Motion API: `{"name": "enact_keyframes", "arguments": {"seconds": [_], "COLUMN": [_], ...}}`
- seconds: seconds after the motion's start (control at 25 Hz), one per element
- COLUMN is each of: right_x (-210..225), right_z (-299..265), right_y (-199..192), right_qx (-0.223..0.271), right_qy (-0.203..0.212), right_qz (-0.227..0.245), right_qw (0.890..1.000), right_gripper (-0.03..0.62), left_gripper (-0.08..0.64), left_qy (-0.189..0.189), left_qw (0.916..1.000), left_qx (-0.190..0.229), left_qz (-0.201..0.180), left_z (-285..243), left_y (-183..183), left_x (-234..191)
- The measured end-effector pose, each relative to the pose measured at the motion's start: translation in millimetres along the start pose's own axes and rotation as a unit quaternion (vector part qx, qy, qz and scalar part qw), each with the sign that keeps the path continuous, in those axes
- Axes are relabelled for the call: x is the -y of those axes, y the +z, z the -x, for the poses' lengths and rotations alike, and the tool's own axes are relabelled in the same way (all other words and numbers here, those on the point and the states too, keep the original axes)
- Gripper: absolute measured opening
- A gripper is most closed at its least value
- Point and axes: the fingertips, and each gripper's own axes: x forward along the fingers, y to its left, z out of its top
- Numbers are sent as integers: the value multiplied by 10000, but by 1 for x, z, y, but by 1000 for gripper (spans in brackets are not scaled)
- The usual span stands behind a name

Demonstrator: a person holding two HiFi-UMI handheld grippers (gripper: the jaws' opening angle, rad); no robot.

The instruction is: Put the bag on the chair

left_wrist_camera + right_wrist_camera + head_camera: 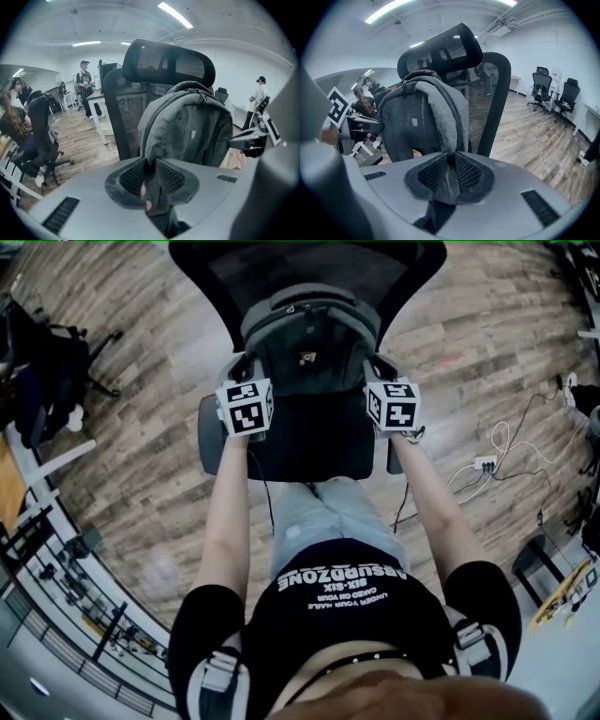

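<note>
As arms [223, 512] [441, 512] extend, both hand-held grippers [242, 368] [377, 367] pinch the bag [309, 334].

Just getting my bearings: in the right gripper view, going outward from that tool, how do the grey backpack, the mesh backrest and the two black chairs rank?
1. grey backpack: centre-left, its strap pinched in the right tool.
2. mesh backrest: centre, directly behind the backpack.
3. two black chairs: far right, by the back wall.
</note>
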Motion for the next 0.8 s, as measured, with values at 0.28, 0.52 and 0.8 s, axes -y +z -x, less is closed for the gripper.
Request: {"name": "enact_keyframes", "arguments": {"seconds": [0.28, 0.52, 0.8], "right_x": [3, 6, 3], "right_z": [-4, -10, -20], "right_y": [-17, -23, -27], "right_qx": [-179, -248, 15], "right_qy": [-39, -25, 241], "right_qz": [47, 111, 223], "right_qw": [9998, 9996, 9995], "right_gripper": [56, 57, 55], "left_gripper": [72, 72, 72], "left_qy": [7, 0, 253], "left_qw": [9999, 9997, 9995], "left_qx": [-120, -225, -106], "left_qz": [-61, -110, -186], "left_z": [-4, -10, -21], "left_y": [-13, -20, -31], "left_x": [5, 7, -2]}}
